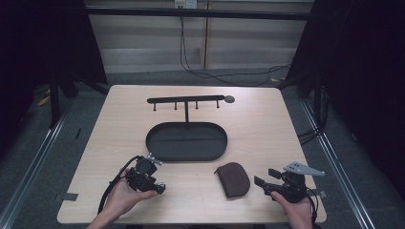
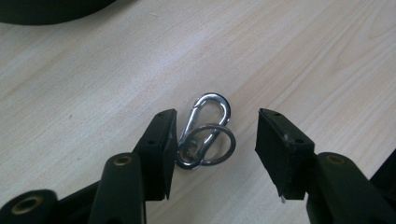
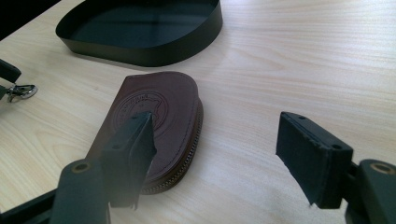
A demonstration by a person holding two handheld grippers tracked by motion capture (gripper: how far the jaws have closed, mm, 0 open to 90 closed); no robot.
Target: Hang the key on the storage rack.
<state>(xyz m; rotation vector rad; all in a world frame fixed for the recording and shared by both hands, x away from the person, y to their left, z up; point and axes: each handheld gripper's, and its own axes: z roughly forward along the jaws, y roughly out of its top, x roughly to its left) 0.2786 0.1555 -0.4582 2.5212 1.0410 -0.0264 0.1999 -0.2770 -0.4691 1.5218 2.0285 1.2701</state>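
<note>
The snap hook (image 2: 210,114), a small silver clip with a key ring (image 2: 208,144) through it, lies flat on the worktop (image 2: 303,56) in the left gripper view, between fingers (image 2: 159,144) that stand wide apart. One pad sits just beside the ring, the other well clear. Closing from here could pinch only the ring, or skid the thin metal sideways on the smooth wood, since it offers little height to grip.

In the right gripper view the fingers (image 3: 130,149) are also spread wide and empty, one hanging over the brown zip pouch (image 3: 163,112), near the black oval tray (image 3: 140,51). A careless dip could shove the pouch.

From the high view, the left gripper (image 1: 160,188) tilts down beside the tray's near rim; the right gripper (image 1: 261,180) is held level, pointing toward the pouch.
</note>
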